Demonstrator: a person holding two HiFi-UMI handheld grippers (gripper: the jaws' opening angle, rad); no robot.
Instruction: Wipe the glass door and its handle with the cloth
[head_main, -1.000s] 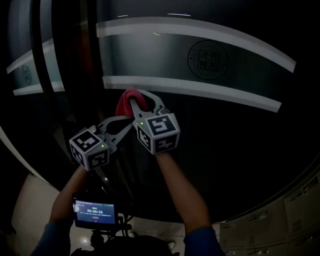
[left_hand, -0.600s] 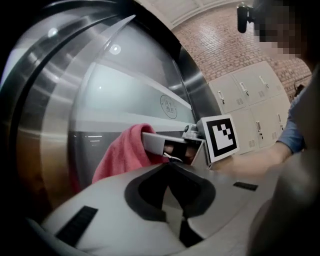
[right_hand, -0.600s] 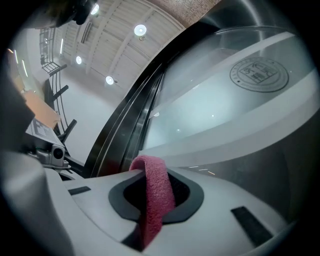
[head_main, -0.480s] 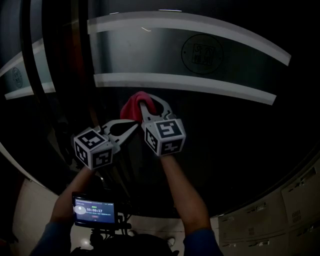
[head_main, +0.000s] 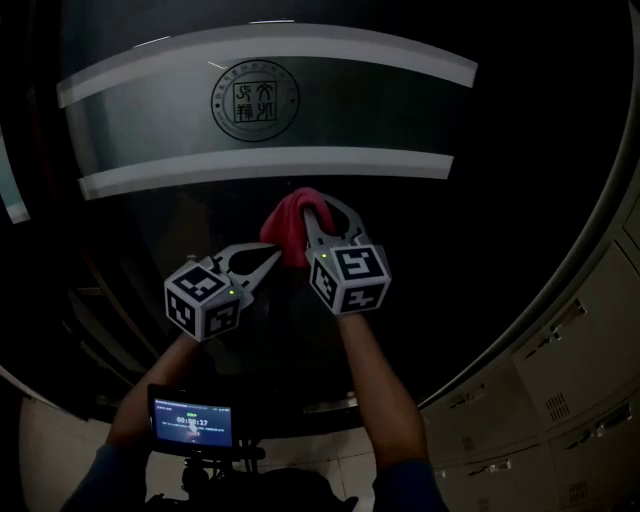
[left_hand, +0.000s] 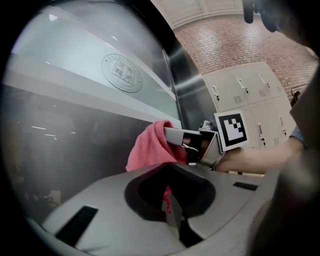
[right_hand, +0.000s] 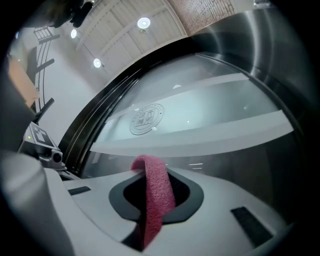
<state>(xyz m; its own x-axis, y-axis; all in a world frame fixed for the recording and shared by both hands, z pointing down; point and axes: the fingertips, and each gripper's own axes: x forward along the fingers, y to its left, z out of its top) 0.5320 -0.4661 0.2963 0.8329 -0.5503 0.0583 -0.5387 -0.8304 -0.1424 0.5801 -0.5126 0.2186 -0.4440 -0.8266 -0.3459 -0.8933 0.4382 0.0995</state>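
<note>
Below the frosted band (head_main: 270, 165) on the glass door (head_main: 400, 110), the cloth (head_main: 286, 225) is clamped by the right gripper (head_main: 313, 210); the left gripper (head_main: 274, 257), jaws together, is held just beside it. Flat pressure and overlapping strokes are advised

A round seal (head_main: 254, 100) is printed on the pale band of the glass door (head_main: 400, 110), far off and a bit to the left. It has a ring of tiny letters and four big signs in the middle, all too small to read. Near the person, low on the left, a small screen (head_main: 190, 420) shows numbers that look like 00:00:17. The left gripper (head_main: 272, 257) and the right gripper (head_main: 318, 212) each carry a cube with black and white square markers.
</note>
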